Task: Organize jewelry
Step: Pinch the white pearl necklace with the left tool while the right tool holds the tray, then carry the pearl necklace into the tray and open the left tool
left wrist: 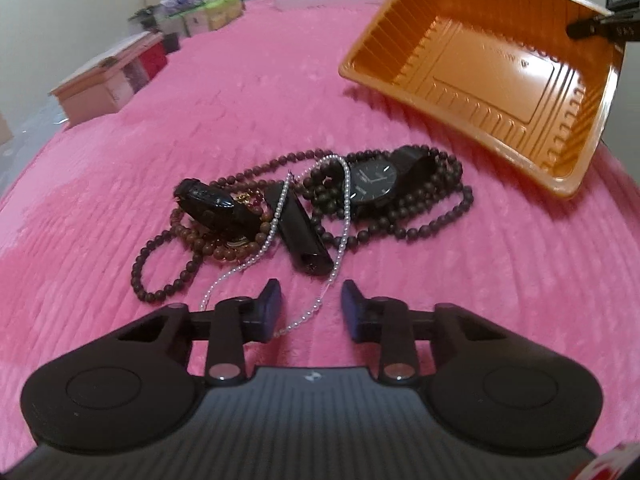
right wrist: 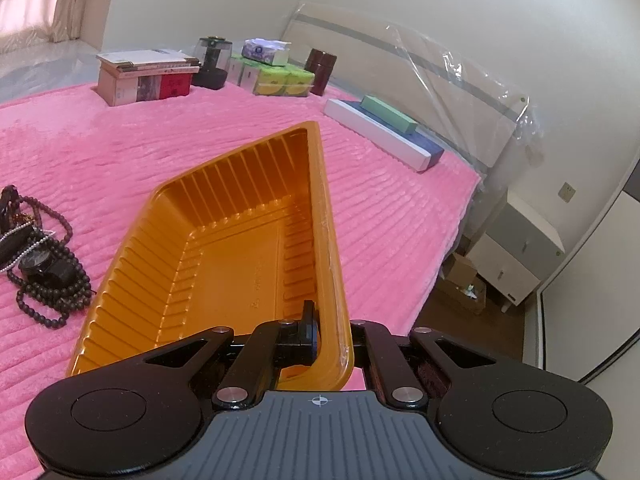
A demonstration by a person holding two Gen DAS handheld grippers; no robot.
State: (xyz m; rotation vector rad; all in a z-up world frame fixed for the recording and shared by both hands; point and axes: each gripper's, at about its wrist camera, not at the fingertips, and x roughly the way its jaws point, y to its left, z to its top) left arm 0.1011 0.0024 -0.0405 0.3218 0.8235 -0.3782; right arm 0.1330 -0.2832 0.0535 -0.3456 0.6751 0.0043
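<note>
Two wrist views over a pink blanket (left wrist: 460, 280). In the left view, the left gripper (left wrist: 310, 306) hovers low at the near edge of a tangled jewelry pile (left wrist: 312, 208): dark bead strands, a black watch (left wrist: 374, 182), a black tube (left wrist: 302, 236) and a white pearl string (left wrist: 276, 216). Its jaws stand partly spread, and the pearl string's tail runs between them; no pad visibly presses it. Beyond, an empty orange tray (left wrist: 500, 76) tilts, raised at its far right corner by the right gripper (left wrist: 592, 26).

In the right view, the right gripper (right wrist: 332, 336) pinches the tray's rim, jaws pressed tight on the thin plastic. The pile lies left of the tray, apart from it.

Risk: pulling the pearl string would likely drag the whole tangle, since it loops over the tube and watch. The thin rim could also flex or slip from the pinch
</note>
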